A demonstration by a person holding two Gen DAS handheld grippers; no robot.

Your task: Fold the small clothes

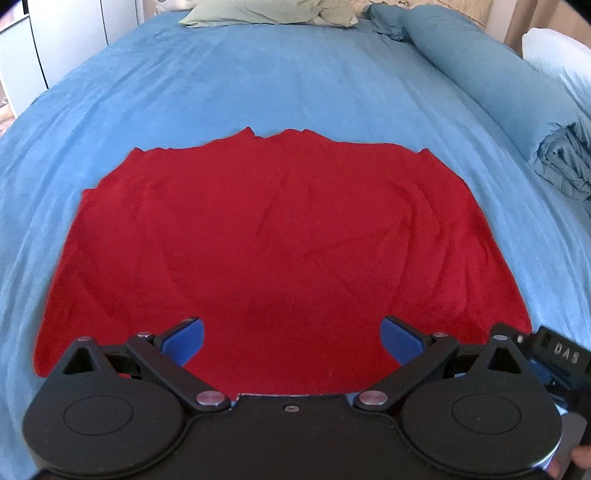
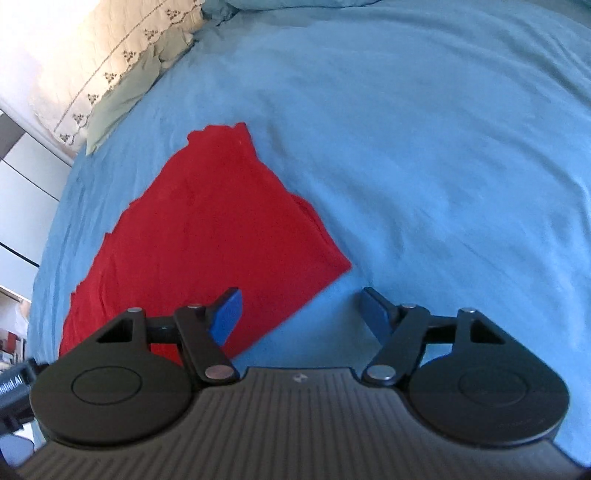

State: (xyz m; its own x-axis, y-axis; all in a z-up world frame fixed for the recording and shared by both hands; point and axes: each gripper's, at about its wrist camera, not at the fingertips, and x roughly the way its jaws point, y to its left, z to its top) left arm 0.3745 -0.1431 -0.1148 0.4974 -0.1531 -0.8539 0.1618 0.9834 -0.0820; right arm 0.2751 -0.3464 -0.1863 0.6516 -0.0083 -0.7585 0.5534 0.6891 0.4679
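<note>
A red knitted garment point(image 1: 280, 236) lies flat on the blue bed sheet point(image 1: 280, 85). My left gripper point(image 1: 291, 341) is open and empty, hovering over the garment's near edge. In the right wrist view the same garment point(image 2: 207, 236) lies to the left, with its near right corner just ahead. My right gripper point(image 2: 301, 314) is open and empty; its left finger point(image 2: 227, 314) is over the garment's edge and its right finger point(image 2: 375, 314) is over bare sheet. The other gripper's body shows at the left wrist view's lower right point(image 1: 561, 358).
Pale green pillows point(image 1: 266, 13) lie at the head of the bed. A rolled blue duvet point(image 1: 480, 70) runs along the right side, with a bunched blue cloth point(image 1: 565, 162) beside it. White wardrobe doors point(image 1: 55, 40) stand at the left.
</note>
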